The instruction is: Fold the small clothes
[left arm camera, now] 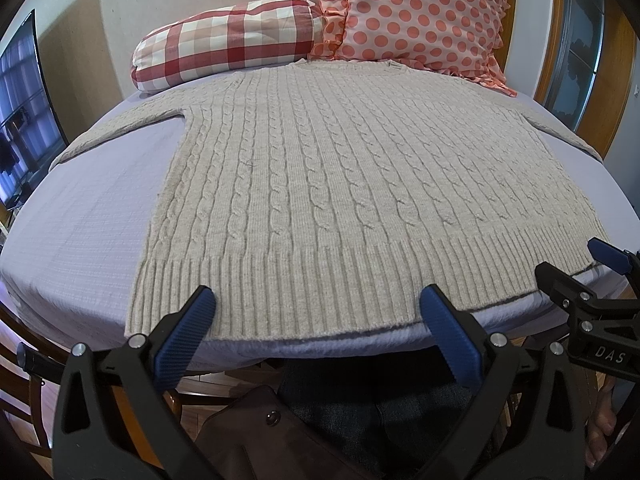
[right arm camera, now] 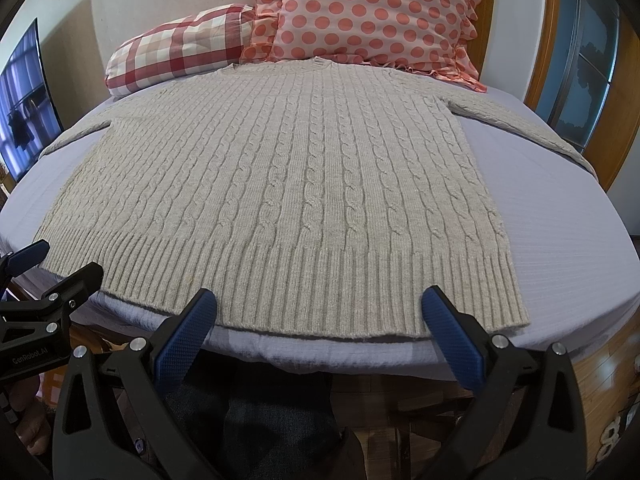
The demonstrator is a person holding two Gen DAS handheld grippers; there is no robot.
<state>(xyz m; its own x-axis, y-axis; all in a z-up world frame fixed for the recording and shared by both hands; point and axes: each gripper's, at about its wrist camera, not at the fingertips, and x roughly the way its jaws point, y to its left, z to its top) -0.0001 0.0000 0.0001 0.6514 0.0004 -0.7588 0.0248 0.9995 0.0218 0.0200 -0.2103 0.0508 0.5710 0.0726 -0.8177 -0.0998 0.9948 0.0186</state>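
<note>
A beige cable-knit sweater (left arm camera: 320, 184) lies flat on a lavender-covered surface (left arm camera: 88, 216), collar far, ribbed hem near, both sleeves spread sideways. It also shows in the right wrist view (right arm camera: 296, 184). My left gripper (left arm camera: 318, 300) is open and empty, its blue fingertips just over the hem's left half. My right gripper (right arm camera: 318, 300) is open and empty, over the hem's right half. The right gripper also shows at the right edge of the left wrist view (left arm camera: 580, 268). The left gripper shows at the left edge of the right wrist view (right arm camera: 60, 264).
A red-checked pillow (left arm camera: 224, 44) and a pink polka-dot pillow (left arm camera: 424, 16) lie behind the collar. A dark screen (left arm camera: 24, 112) stands at far left. A wooden frame (left arm camera: 560, 40) rises at right. The person's legs (left arm camera: 380, 412) are below the near edge.
</note>
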